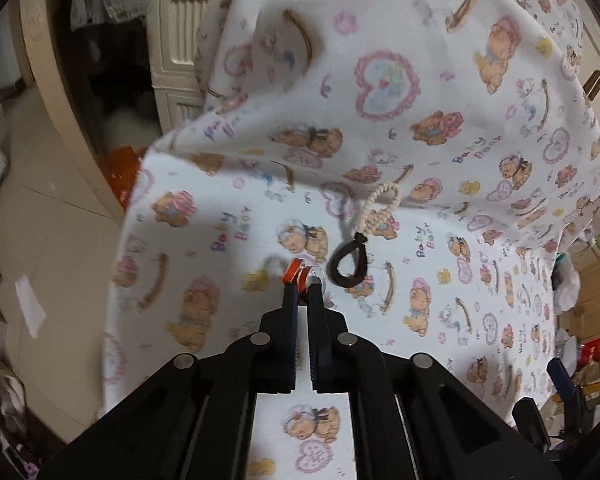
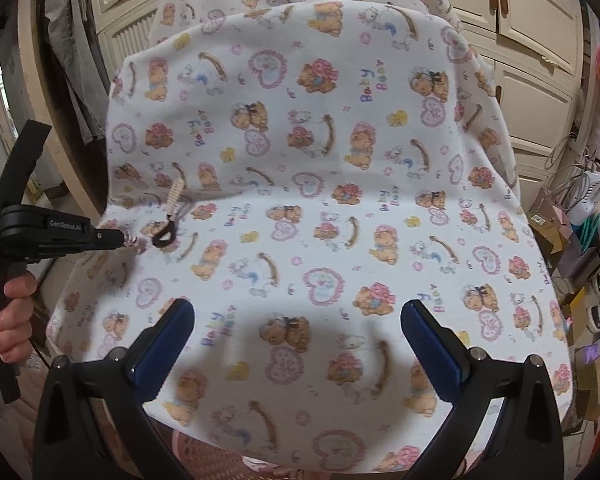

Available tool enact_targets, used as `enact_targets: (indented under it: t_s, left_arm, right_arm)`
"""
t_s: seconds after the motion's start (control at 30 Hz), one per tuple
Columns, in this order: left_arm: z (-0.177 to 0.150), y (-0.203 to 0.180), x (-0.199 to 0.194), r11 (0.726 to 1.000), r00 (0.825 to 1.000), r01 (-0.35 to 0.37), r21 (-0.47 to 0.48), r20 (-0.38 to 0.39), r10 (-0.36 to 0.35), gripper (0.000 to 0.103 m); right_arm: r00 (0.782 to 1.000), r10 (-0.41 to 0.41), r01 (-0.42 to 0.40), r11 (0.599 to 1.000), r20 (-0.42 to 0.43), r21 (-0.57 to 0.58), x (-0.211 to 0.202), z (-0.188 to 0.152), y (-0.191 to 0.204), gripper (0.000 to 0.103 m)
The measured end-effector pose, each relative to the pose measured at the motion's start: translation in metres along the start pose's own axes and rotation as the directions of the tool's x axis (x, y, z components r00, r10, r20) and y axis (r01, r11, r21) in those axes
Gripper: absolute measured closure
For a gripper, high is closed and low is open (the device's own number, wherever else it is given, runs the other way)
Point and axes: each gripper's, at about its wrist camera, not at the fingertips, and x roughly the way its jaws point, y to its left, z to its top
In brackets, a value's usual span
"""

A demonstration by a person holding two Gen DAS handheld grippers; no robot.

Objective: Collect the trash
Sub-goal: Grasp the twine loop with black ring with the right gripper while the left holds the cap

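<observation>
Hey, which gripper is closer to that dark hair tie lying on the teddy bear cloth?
Left. The left gripper, jaws shut on a small red and silver scrap, sits just beside the hair tie. The right gripper hangs open well off to the tie's right.

Cluttered home: teddy-print blanket [image 2: 320, 208], cupboards [image 2: 532, 40]

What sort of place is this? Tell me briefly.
Probably a lived-in home room, perhaps a bedroom or storage room. A bear-print blanket covers a seat, cream cabinets line the wall, and boxes and cables clutter the floor.
</observation>
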Motion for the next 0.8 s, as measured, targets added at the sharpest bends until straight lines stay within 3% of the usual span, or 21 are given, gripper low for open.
enact_targets:
  t_s: [0.13,0.2,0.27,0.33,0.4,0.5,0.63,0.7,0.8]
  left_arm:
    - [0.001,0.008,-0.004,1.0,1.0,-0.009,-0.003,-0.012,0.009,0.1]
    - [0.002,0.017,-0.007,1.0,1.0,0.008,-0.016,-0.023,-0.008,0.1]
    - [0.003,0.026,-0.009,0.998,0.998,0.042,-0.042,-0.035,-0.044,0.1]
    - [0.003,0.034,-0.009,0.995,0.995,0.079,-0.063,-0.059,-0.082,0.1]
    - [0.003,0.04,-0.009,0.992,0.992,0.101,-0.079,-0.074,-0.106,0.1]
    - [0.002,0.042,-0.01,0.991,0.99,0.109,-0.082,-0.081,-0.116,0.1]
    - [0.001,0.039,-0.011,0.995,0.992,0.081,-0.058,-0.087,-0.086,0.1]
    - [0.0,0.04,-0.013,0.997,0.996,0.045,-0.063,-0.076,-0.05,0.1]
    - [0.002,0.045,-0.016,0.996,0.997,0.052,-0.075,-0.057,-0.057,0.1]
  right_arm:
    - [0.999,0.041,-0.041,0.999,-0.003,0.003,0.004,0.006,0.013,0.002]
    - [0.996,0.084,-0.084,0.996,-0.003,0.008,0.007,0.014,0.021,0.01]
    - [0.992,0.123,-0.123,0.992,-0.016,0.012,0.011,0.025,0.028,0.03]
    - [0.986,0.161,-0.16,0.987,-0.04,0.036,0.017,0.038,0.033,0.042]
    - [0.971,0.227,-0.22,0.972,-0.077,0.088,0.031,0.053,0.038,0.051]
    - [0.93,0.338,-0.32,0.938,-0.141,0.136,0.06,0.07,0.053,0.063]
    - [0.929,0.312,-0.284,0.946,-0.199,0.156,0.099,0.078,0.075,0.074]
    - [0.936,0.295,-0.268,0.951,-0.191,0.154,0.111,0.079,0.084,0.074]
    - [0.936,0.282,-0.259,0.957,-0.211,0.128,0.128,0.079,0.097,0.074]
